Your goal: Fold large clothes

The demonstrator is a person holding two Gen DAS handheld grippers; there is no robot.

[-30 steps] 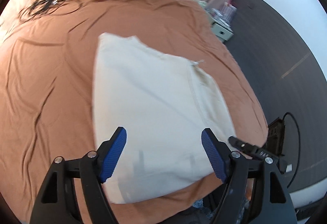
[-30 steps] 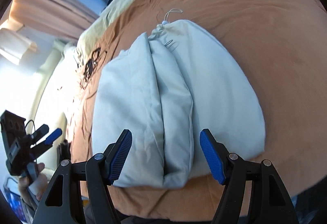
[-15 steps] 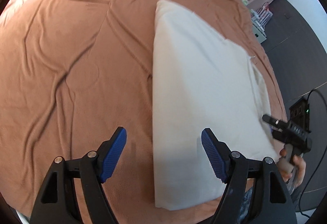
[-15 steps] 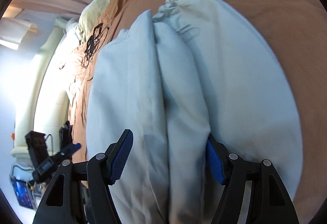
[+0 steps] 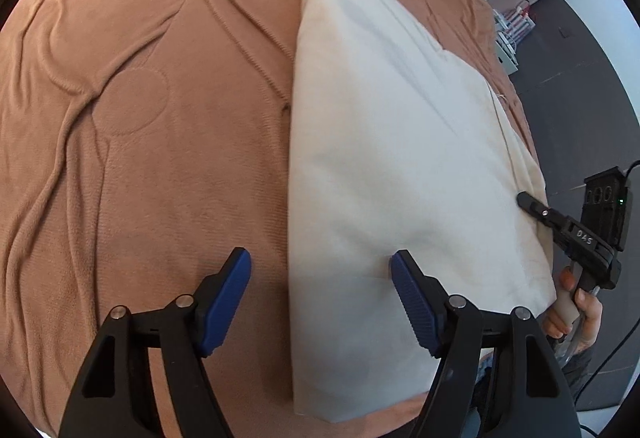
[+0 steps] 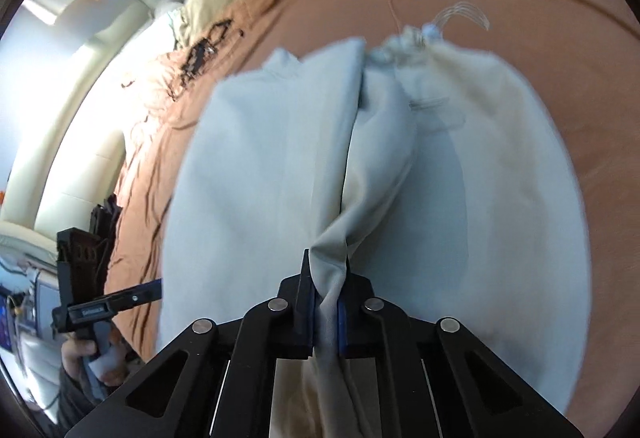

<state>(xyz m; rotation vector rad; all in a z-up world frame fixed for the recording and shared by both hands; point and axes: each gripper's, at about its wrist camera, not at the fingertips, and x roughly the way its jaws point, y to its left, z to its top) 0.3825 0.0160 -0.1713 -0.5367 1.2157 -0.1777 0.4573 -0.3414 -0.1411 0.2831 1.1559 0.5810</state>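
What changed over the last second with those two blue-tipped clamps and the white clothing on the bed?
The right gripper moved in and pinched shut on a fold of the cream garment. The left gripper dropped closer to the garment's left edge, jaws closing slightly, pads straddling that edge without gripping. The garment stays folded on the brown bedspread.

two close, downward-tilted wrist views from opposite sides of one shared cream garment point(image 5: 400, 166) point(image 6: 280, 178) on the bed

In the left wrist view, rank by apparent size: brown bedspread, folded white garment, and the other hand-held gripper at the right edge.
1. Brown bedspread, fills most of the frame.
2. Folded white garment.
3. Right hand-held gripper, smallest; it is partly cut off at the frame's distorted edge, so its apparent size is unreliable.
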